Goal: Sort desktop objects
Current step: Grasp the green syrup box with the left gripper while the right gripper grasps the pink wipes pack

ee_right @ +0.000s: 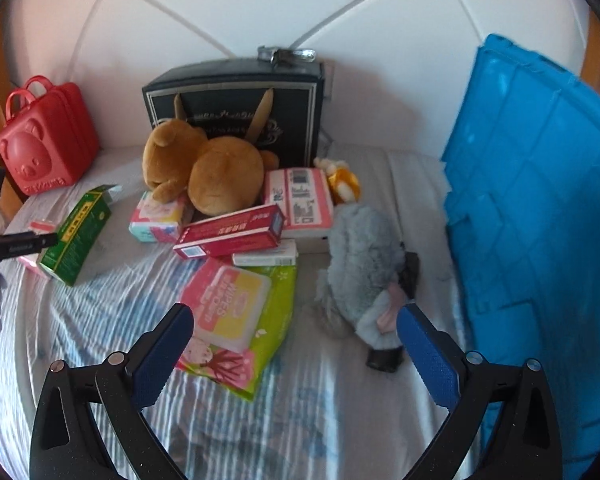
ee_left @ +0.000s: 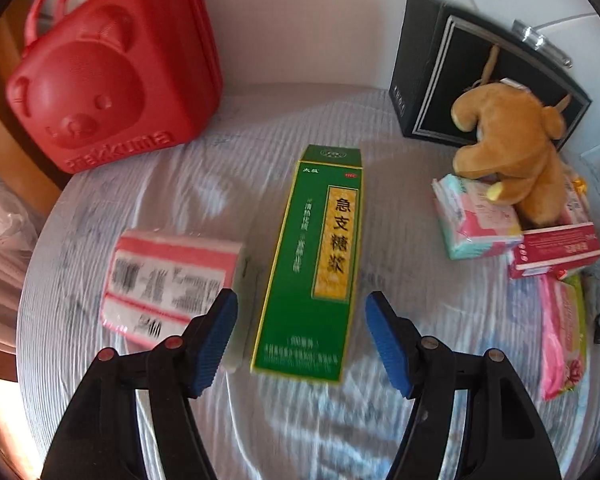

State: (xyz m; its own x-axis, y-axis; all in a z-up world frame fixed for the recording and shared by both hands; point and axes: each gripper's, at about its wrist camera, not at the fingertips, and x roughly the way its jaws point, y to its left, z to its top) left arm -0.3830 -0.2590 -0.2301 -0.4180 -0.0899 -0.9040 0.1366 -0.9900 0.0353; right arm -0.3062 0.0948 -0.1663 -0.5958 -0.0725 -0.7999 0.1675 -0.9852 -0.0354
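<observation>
Blue pads frame both views, and each pair stands apart with nothing between. The left gripper point(ee_left: 301, 338) hangs over the near end of the green box point(ee_left: 314, 264), which lies flat on the striped cloth point(ee_left: 300, 420) with bare cloth on its right side. Just left of it lies a pink packet point(ee_left: 172, 280), its right edge close to the box. Far left, the red case point(ee_left: 112, 68) stands against the wall.

The right gripper point(ee_right: 295, 356), jaws wide, hovers between the wipes pack point(ee_right: 236, 312) on the left and the grey plush point(ee_right: 364, 264) on the right. A strip of open cloth runs between those two. Farther back the brown bear point(ee_right: 208, 168) leans on a heap of boxes, among them a red carton point(ee_right: 232, 232), before the black bag point(ee_right: 236, 108). A blue lid point(ee_right: 540, 208) walls off the right edge, near the plush.
</observation>
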